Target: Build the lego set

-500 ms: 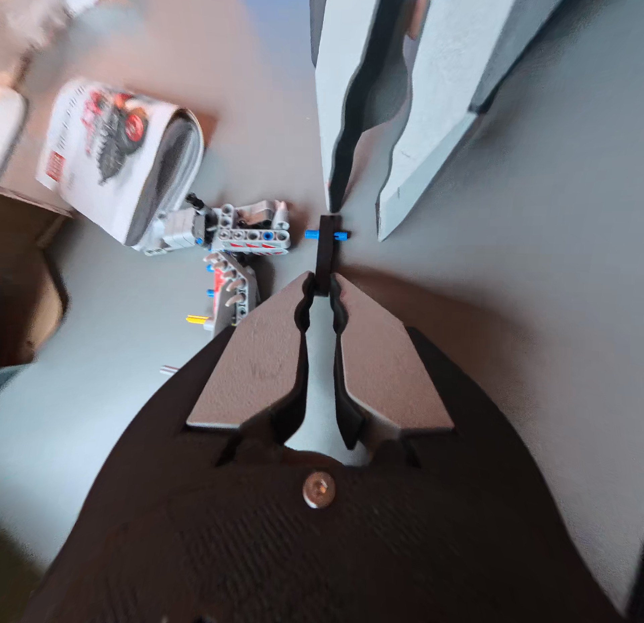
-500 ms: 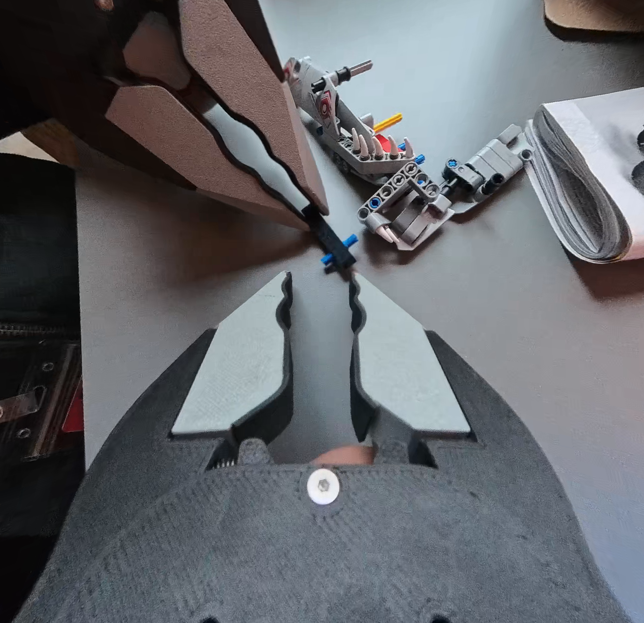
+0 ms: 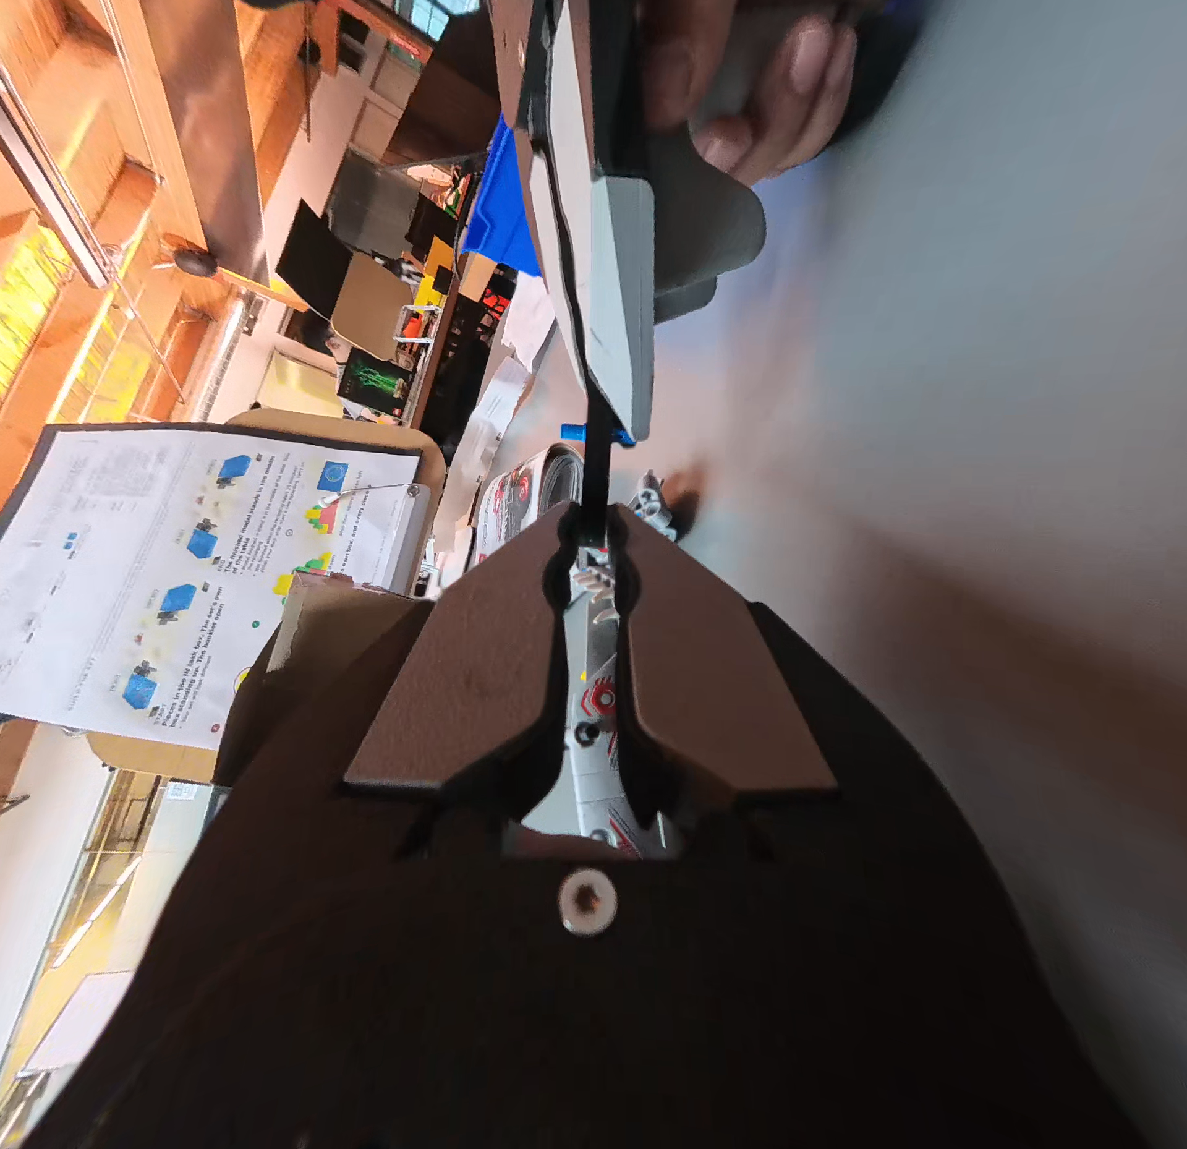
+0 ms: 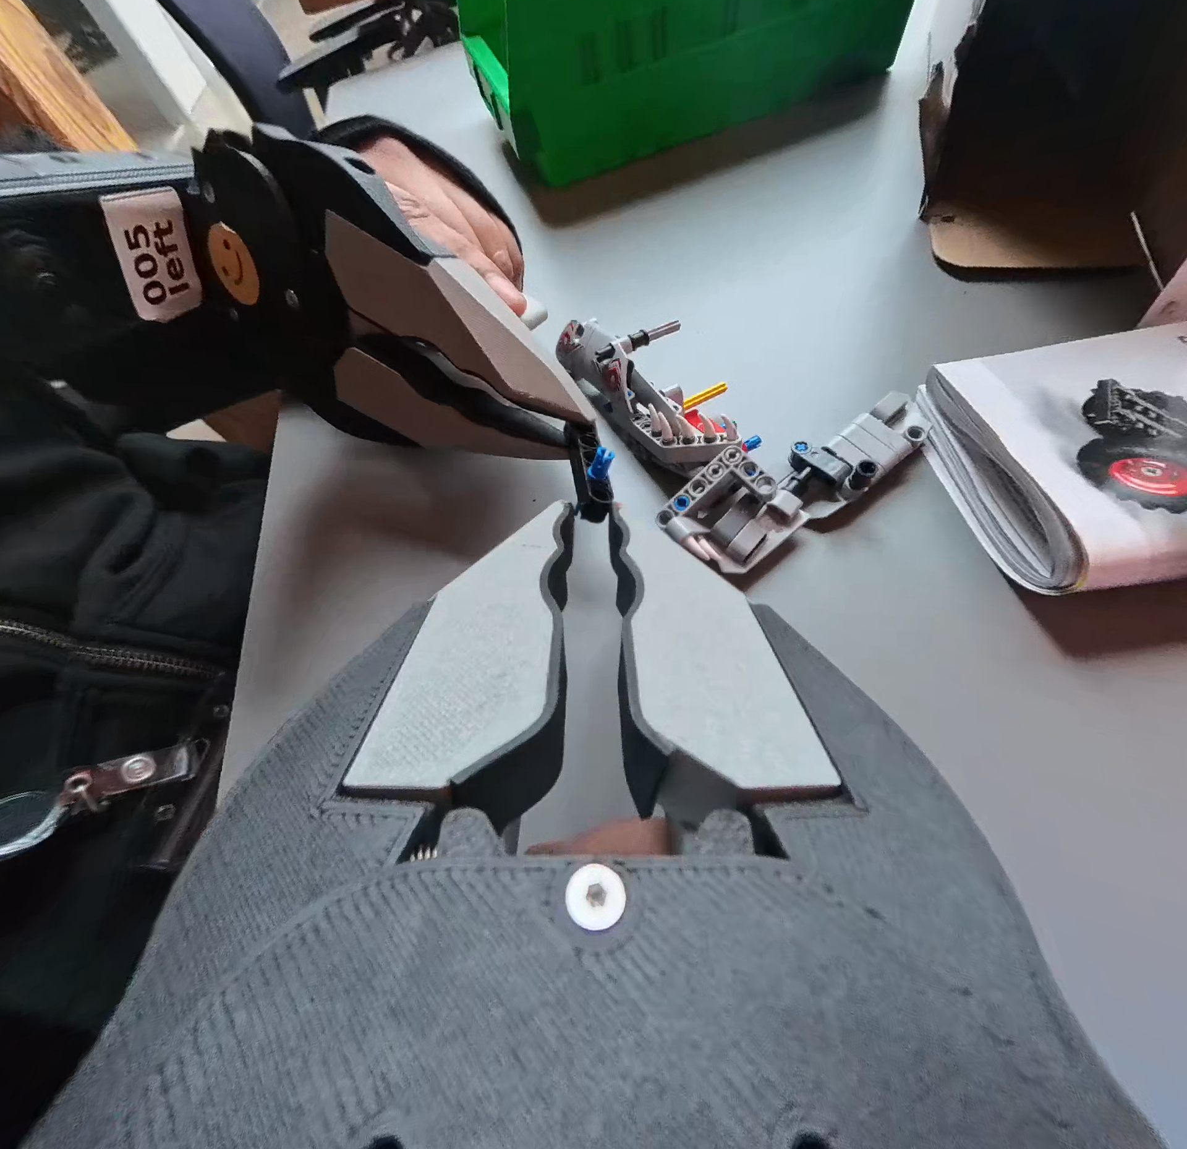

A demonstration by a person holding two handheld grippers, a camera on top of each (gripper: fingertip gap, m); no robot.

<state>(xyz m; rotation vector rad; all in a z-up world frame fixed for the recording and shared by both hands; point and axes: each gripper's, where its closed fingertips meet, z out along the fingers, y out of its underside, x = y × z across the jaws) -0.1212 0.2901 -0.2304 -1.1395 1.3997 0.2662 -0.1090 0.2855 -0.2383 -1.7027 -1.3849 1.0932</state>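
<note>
Right wrist view | left claw [image 4: 575, 427] and right claw [image 4: 591, 514] each clamp one black beam [image 4: 589, 469] | two grey assemblies [image 4: 649, 398] | one booklet [image 4: 1053, 475]

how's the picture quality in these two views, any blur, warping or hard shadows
Left wrist view: right side of the table smeared by motion blur, room behind tilted and fisheye-bent, black beam fairly sharp. Right wrist view: crisp on the beam and lego model; soft shadows under the booklet; edges curve.
</note>
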